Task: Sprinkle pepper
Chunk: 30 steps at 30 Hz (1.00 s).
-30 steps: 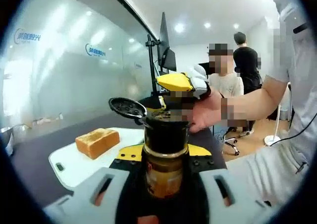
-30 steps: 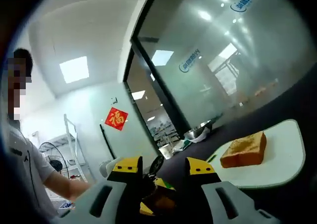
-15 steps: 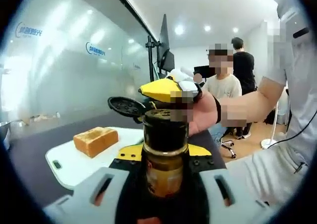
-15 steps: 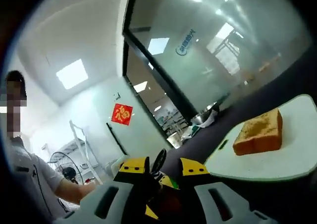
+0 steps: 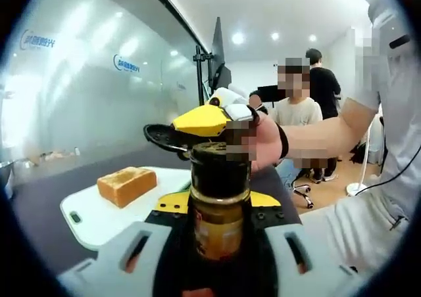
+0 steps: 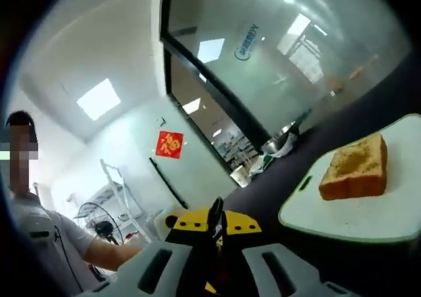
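Note:
A brown pepper jar [image 5: 219,202] with a black cap stands upright between the jaws of my left gripper [image 5: 219,208], which is shut on it. Its black flip lid [image 5: 164,137] hangs open to the left of the cap. My right gripper [image 5: 192,129], yellow-tipped and held by a person's hand, reaches in from the right and sits on that lid. In the right gripper view, the right gripper [image 6: 215,226] has its jaws nearly together with the thin lid [image 6: 215,213] edge-on between them. A slice of toast [image 5: 126,184] [image 6: 355,169] lies on a white cutting board [image 5: 92,221] [image 6: 375,221].
The board rests on a dark table [image 5: 39,225] beside a frosted glass wall [image 5: 79,93]. A monitor on a stand [image 5: 220,67] rises behind the jar. One person sits and another stands at the back right. A metal bowl [image 6: 273,144] sits far along the table.
My right gripper has come down and left onto the open lid, and its jaws have narrowed around it. The jar stays still in my left gripper.

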Each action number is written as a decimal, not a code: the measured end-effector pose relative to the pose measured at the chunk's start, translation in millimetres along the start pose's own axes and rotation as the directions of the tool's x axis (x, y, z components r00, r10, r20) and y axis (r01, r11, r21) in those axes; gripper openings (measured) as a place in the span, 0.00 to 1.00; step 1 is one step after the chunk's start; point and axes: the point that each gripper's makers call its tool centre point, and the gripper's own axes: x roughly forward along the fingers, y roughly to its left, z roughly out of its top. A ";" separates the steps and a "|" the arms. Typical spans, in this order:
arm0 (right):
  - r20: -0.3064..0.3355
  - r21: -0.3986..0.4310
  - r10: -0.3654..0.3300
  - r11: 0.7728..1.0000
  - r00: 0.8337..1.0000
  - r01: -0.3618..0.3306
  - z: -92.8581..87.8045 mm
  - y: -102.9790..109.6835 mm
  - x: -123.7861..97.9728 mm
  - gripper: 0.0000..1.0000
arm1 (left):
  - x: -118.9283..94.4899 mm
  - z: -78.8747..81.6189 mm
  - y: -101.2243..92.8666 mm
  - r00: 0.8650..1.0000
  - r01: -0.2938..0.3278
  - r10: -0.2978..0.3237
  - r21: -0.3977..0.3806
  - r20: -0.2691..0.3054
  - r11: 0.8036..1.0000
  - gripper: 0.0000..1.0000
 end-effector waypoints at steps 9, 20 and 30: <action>0.000 -0.509 -0.089 0.857 0.996 0.077 9.2 6.2 -2.2 0.00 | 0.1 -1.5 -0.5 1.000 0.000 0.000 -0.009 -0.007 1.000 0.20; 0.011 -0.868 -0.179 0.487 0.984 0.099 14.3 16.6 -2.4 0.00 | -1.1 -3.0 -0.6 1.000 0.005 -0.005 -0.014 -0.015 1.000 0.20; 0.021 -0.919 -0.185 0.384 0.982 0.092 14.4 22.9 -3.9 0.00 | -1.4 -4.4 0.6 0.999 0.006 -0.007 -0.017 -0.033 1.000 0.20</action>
